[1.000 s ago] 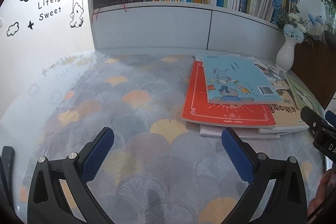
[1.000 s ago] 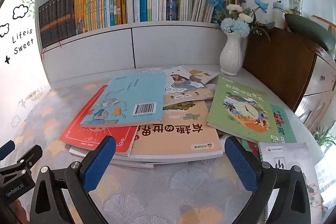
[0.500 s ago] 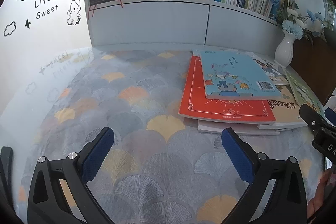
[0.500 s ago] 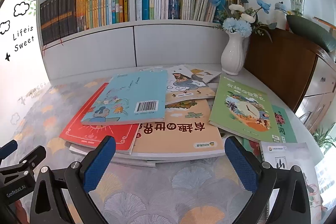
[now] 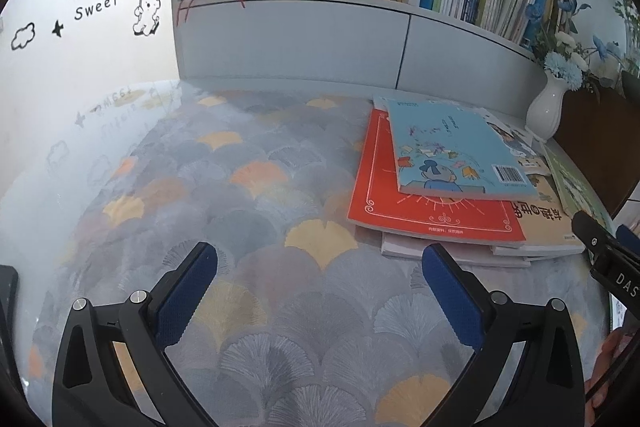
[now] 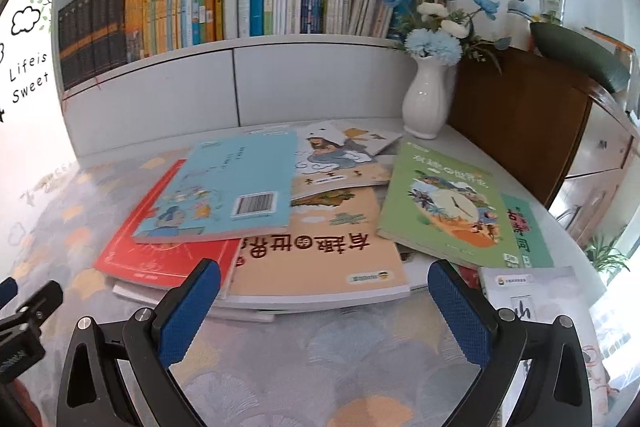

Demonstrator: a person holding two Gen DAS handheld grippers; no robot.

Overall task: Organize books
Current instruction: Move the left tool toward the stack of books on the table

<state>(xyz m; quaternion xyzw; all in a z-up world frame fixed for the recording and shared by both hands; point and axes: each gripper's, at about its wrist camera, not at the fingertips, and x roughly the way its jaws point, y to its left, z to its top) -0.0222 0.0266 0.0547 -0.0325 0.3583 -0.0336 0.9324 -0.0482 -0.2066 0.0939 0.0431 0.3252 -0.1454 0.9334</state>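
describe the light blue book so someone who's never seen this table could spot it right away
Start at the white vase by the bookshelf, then look left to the messy book pile. The light blue book lies topmost, across a red book, and alone shows a barcode.

The left gripper (image 5: 320, 291) hangs wide open over the patterned surface (image 5: 224, 187); at 2 o'clock, a light-blue book (image 5: 452, 151) tops a red book (image 5: 400, 207).

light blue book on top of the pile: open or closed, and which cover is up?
Closed, lying flat. The light blue book shows one unbroken cover with a barcode, so likely back cover up. It rests on the red book.
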